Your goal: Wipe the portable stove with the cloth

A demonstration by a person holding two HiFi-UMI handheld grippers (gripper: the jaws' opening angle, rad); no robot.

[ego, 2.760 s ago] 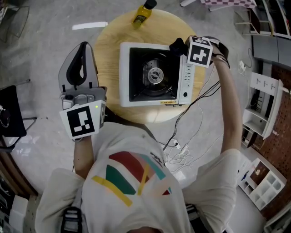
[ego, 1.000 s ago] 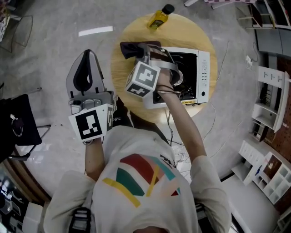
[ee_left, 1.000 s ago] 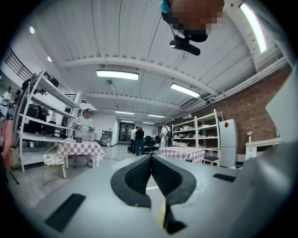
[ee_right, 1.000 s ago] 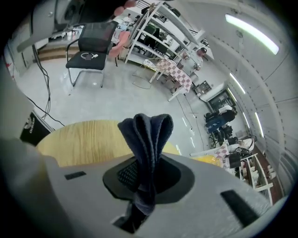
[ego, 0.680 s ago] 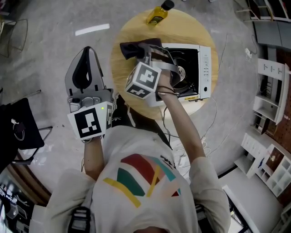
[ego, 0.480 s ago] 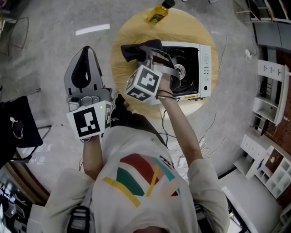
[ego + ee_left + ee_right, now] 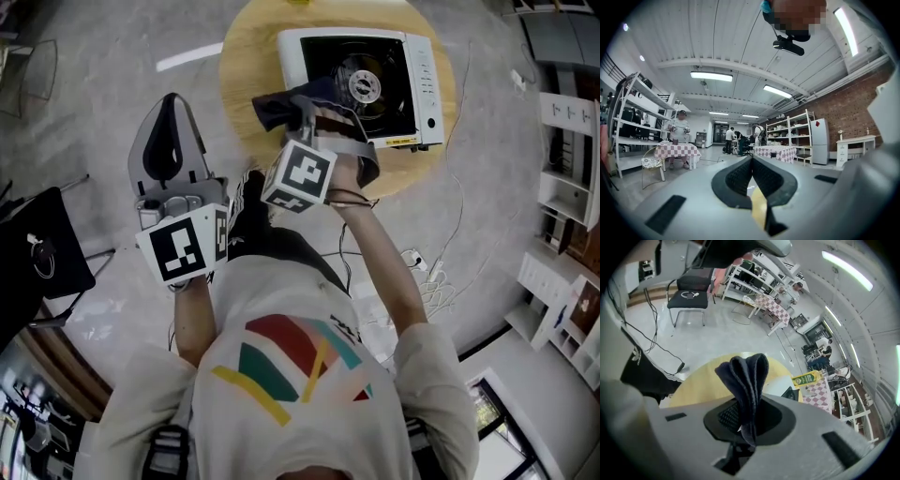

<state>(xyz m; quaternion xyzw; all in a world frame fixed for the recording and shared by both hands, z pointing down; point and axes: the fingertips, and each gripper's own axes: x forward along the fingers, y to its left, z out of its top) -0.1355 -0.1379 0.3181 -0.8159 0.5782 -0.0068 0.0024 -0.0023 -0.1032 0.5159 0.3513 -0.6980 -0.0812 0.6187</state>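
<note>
The white portable stove stands on a round wooden table, its black burner well uncovered. My right gripper hovers over the table's near side, just left of the stove's front corner. It is shut on a dark folded cloth. In the right gripper view the cloth sticks up from between the jaws, with the table beyond it. My left gripper is held off the table over the floor, to the left. In its own view the left gripper points at the ceiling, shut and holding nothing.
A yellow bottle stands at the table's far edge. A black chair is on the floor to the left. White cables trail off the stove to the floor on the right. Shelving lines the right side. People stand at checkered tables.
My right gripper carried the cloth from the stove's right side across to its left, then drew back toward me, leaving the burner uncovered. The left gripper stayed where it was.
</note>
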